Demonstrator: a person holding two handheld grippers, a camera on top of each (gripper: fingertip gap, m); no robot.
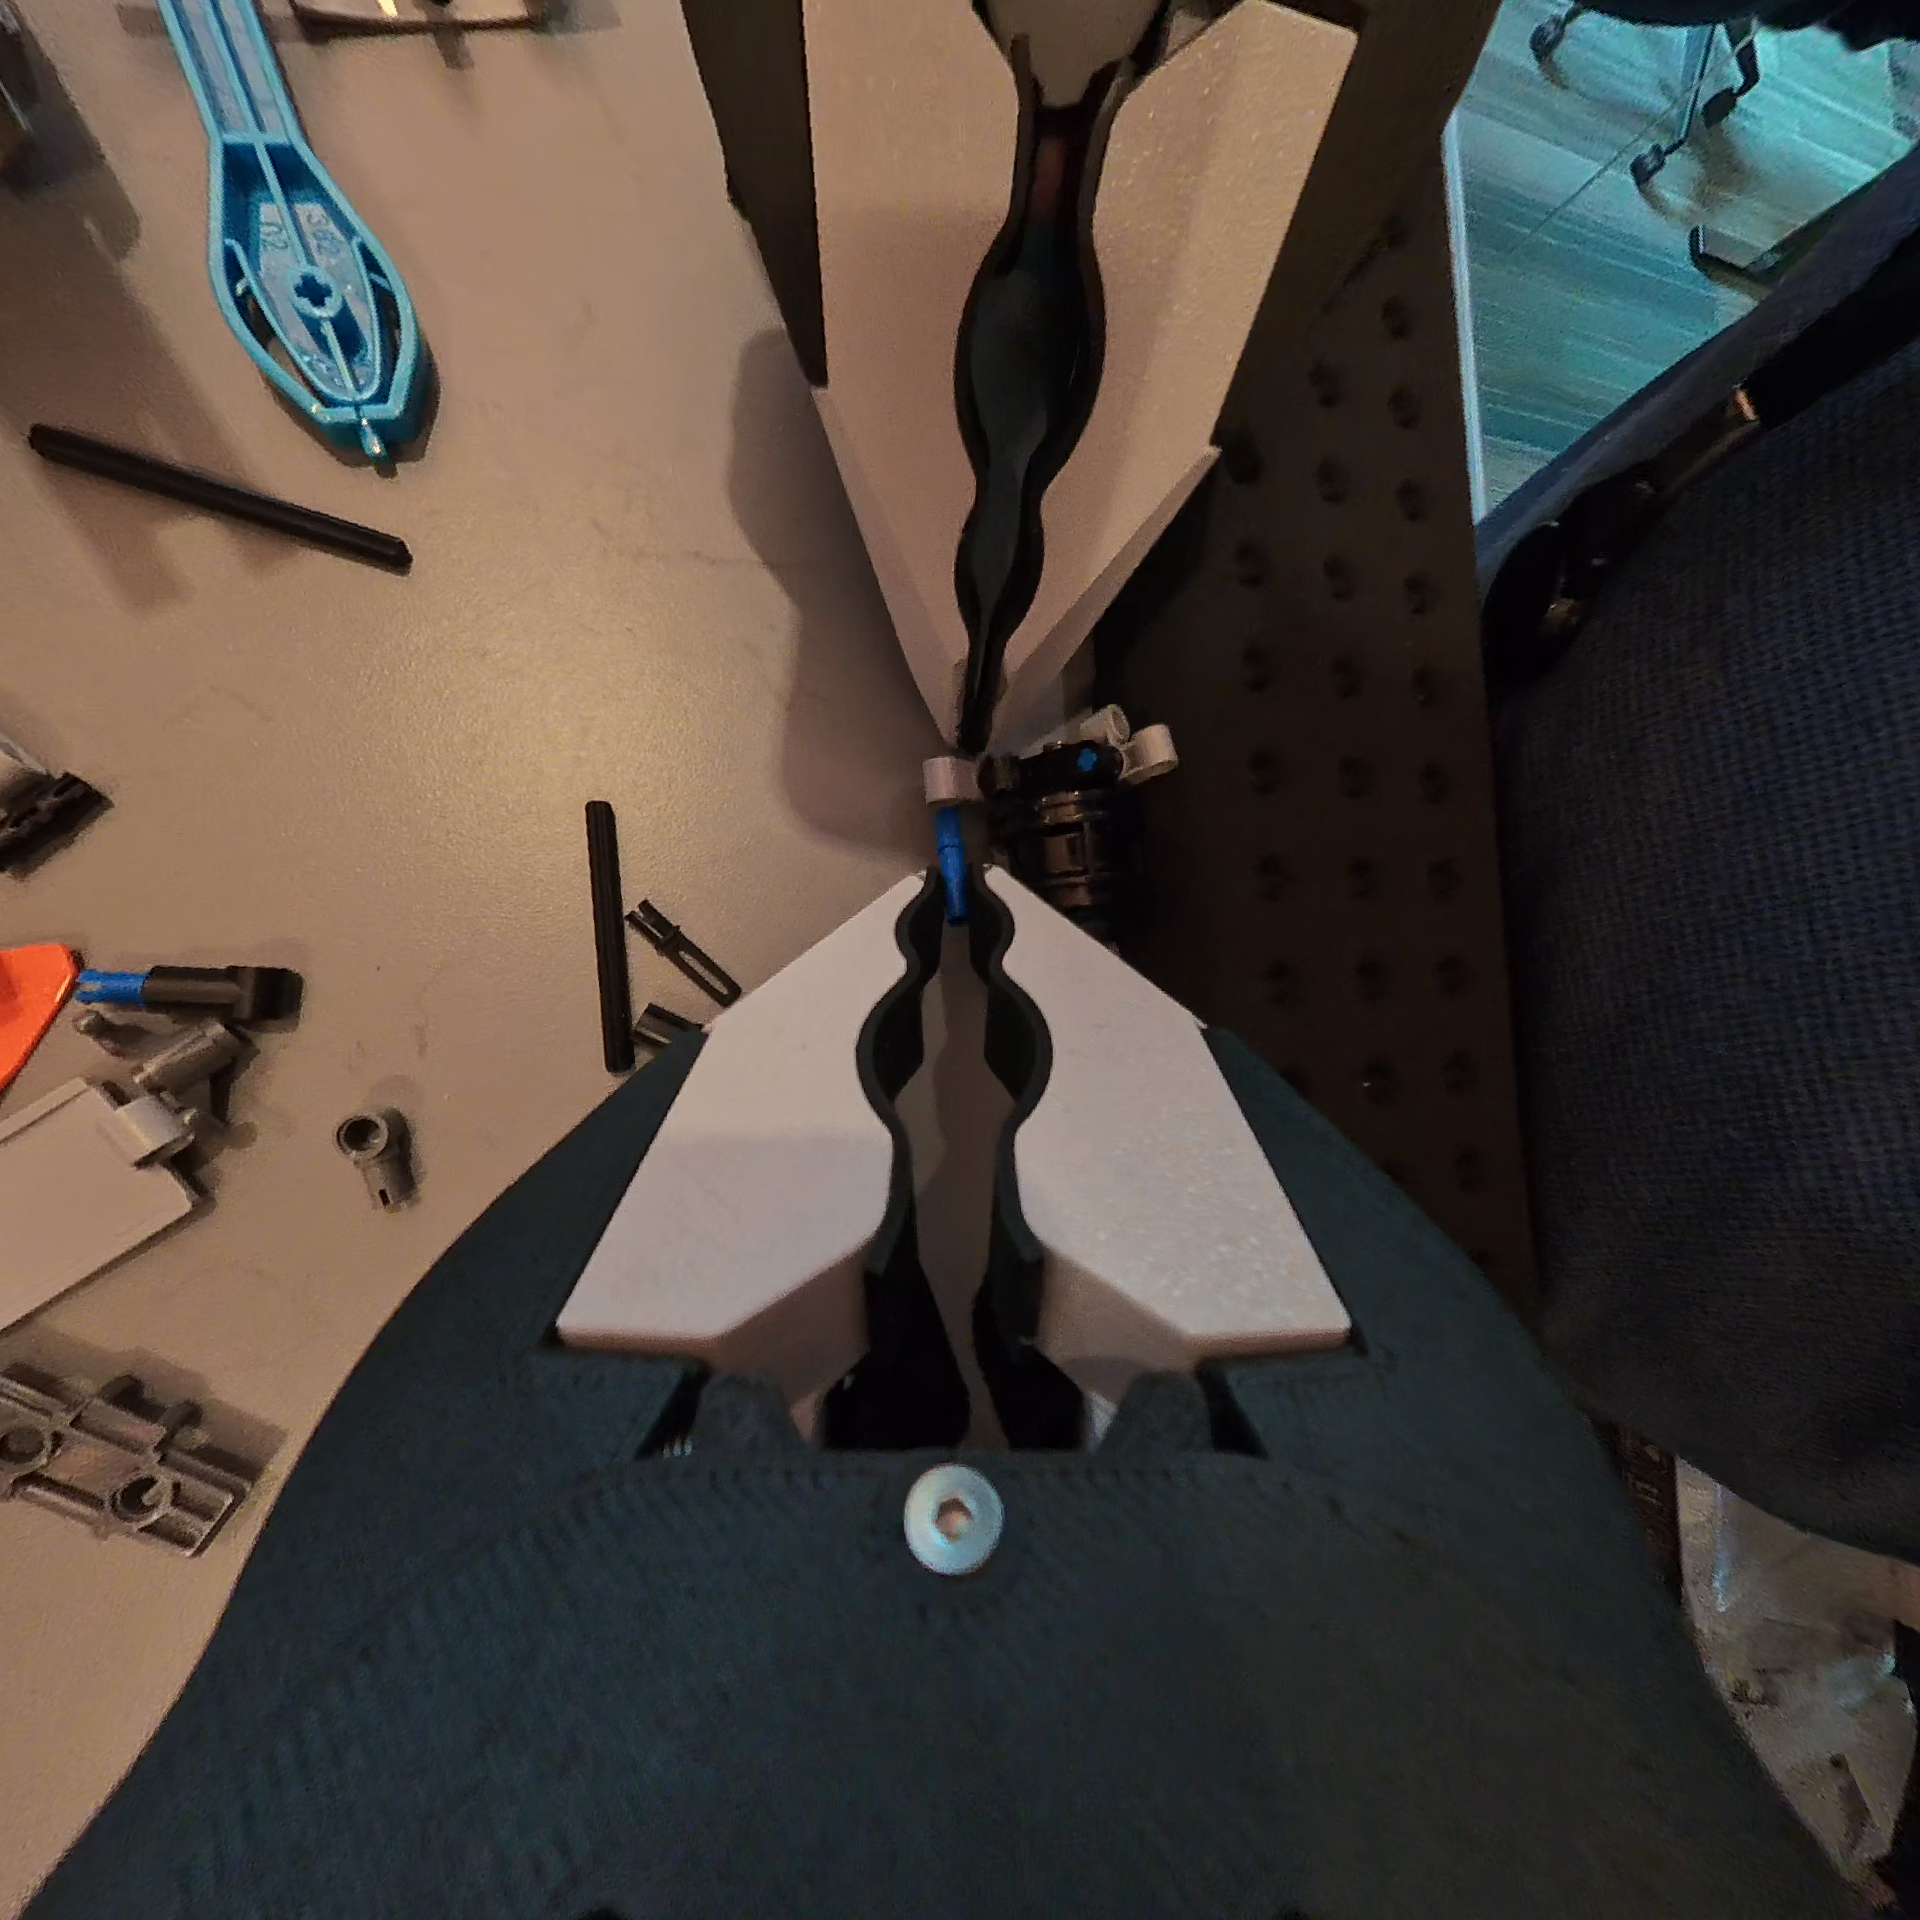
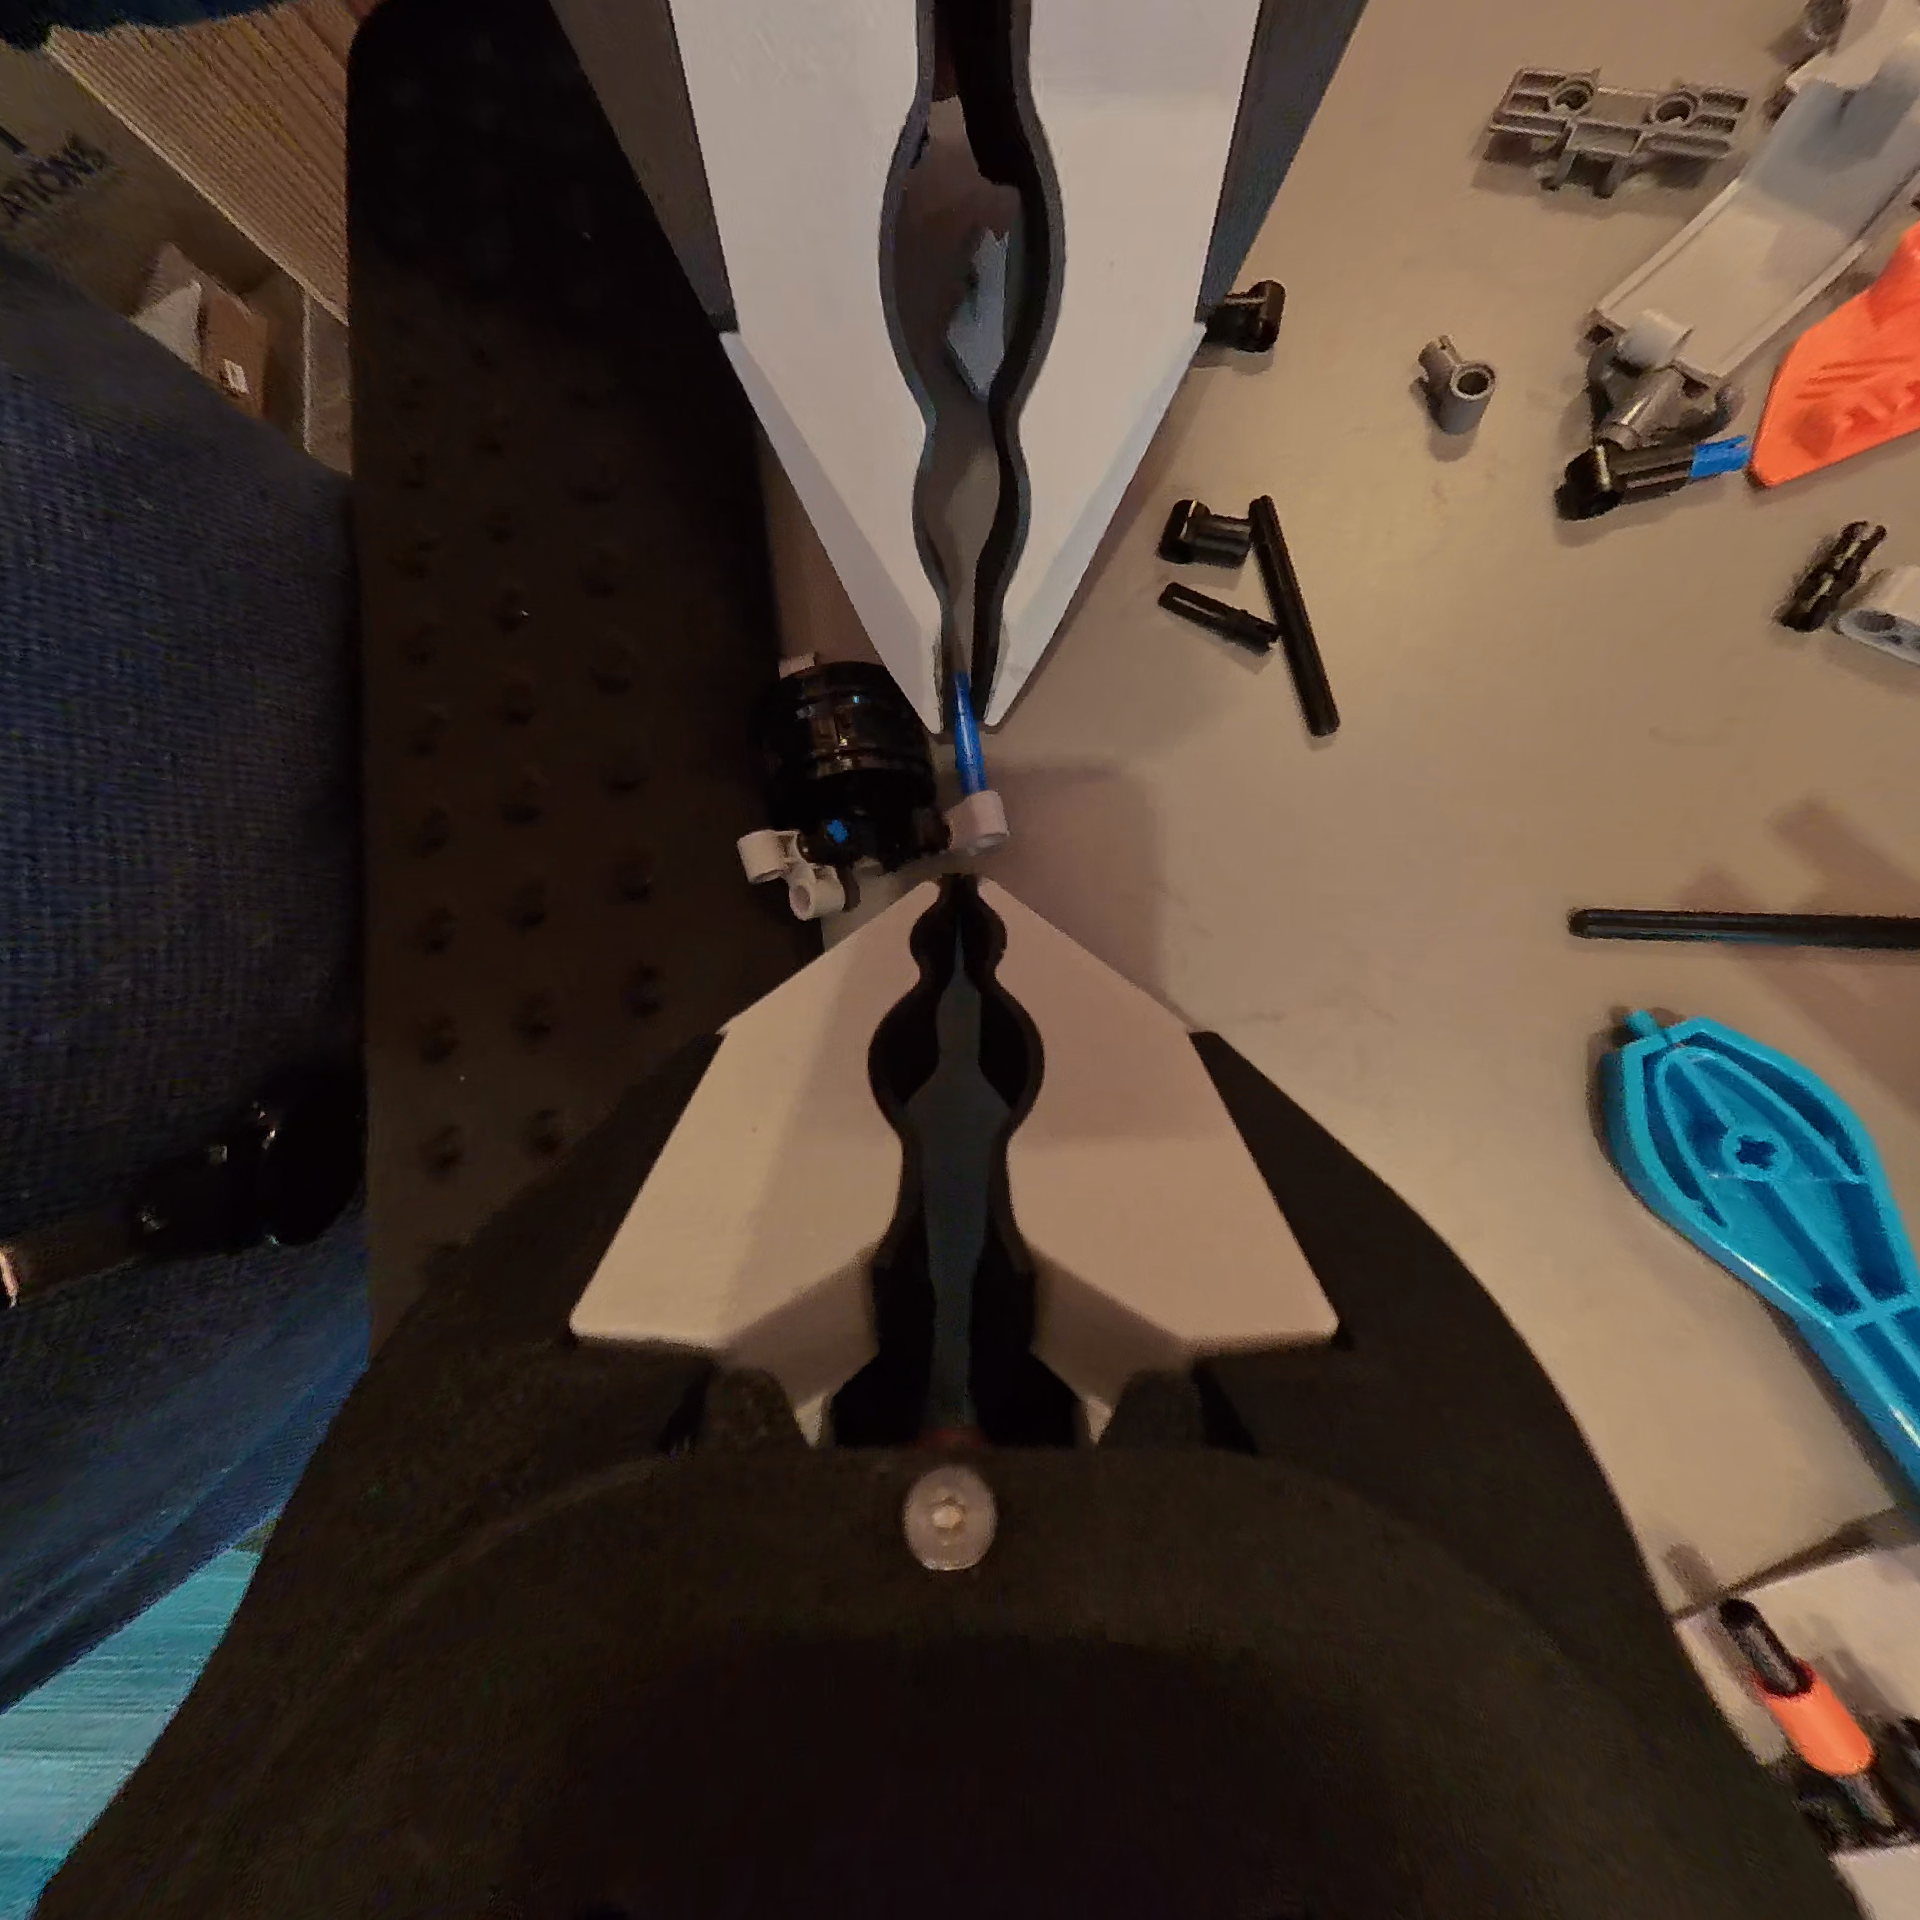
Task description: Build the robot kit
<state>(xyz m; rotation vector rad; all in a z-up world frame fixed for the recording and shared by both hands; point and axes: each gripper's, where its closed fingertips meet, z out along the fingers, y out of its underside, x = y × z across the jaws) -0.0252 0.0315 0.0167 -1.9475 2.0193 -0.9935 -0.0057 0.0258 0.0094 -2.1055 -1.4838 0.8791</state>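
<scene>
My two grippers meet tip to tip above a beige table [image 1: 499, 675]. My left gripper [image 1: 951, 894] is shut on a small blue pin [image 1: 948, 857] that sticks out past its tips. My right gripper [image 2: 961, 888] is shut at its very tips on a small assembly: a black ribbed cylinder [image 2: 842, 769] with light grey connectors [image 2: 982, 821]. The blue pin [image 2: 966, 743] touches or enters the near grey connector [image 1: 951, 779]; I cannot tell how deep. The right gripper [image 1: 974, 727] comes in from the top of the left wrist view, and the left gripper [image 2: 961, 707] likewise in the right wrist view.
Loose parts lie on the table: a blue paddle-shaped piece [image 1: 312, 301], black axles [image 1: 208, 494] [image 1: 608, 935], a grey beam [image 1: 104, 1455], a grey connector [image 1: 379, 1143], an orange piece [image 2: 1829, 395]. A black studded plate [image 1: 1351, 727] lies beside the grippers. A person's dark blue clothing [image 1: 1714, 935] is beyond it. The tips of both grippers are at nearly the same place. It is some 8 cm from my right tips to the black studded plate [image 1: 1351, 727]. My right wrist view [image 2: 528, 969] looks at it from another angle.
</scene>
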